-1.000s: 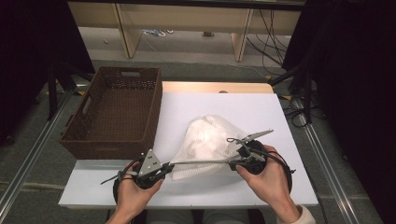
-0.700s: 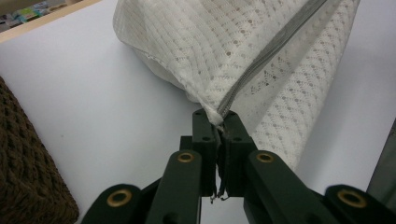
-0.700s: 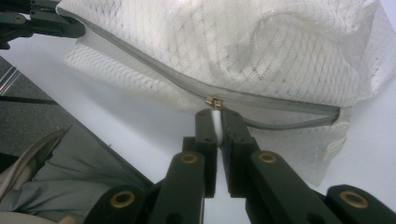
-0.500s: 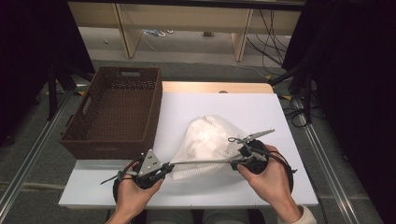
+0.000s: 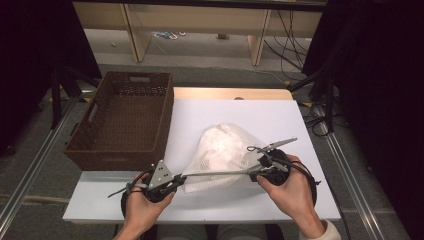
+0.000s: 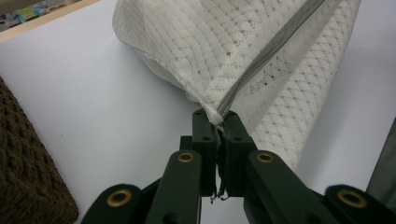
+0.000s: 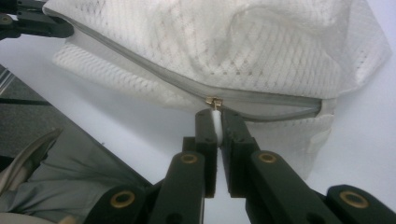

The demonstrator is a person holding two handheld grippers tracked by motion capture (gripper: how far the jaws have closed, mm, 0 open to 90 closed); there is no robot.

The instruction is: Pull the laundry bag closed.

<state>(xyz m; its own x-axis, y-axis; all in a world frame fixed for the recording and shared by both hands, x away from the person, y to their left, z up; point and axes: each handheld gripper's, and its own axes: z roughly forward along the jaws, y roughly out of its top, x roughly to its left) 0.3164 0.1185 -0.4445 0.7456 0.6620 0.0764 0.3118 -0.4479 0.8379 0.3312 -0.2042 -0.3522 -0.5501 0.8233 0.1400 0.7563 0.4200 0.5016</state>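
Two tools on mesh bag's edge

white mesh cloth bag with grey zip, brown woven wicker basket, smooth matt white table

Lit from above, bright and even on the white table; dark at both sides beyond its left and right edges. Soft, short shadows under the mesh bag. Slightly grainy and soft in the high view. Sharp mesh weave in both gripper views, blurred black jaws close to the lens, mild glare on the tabletop.
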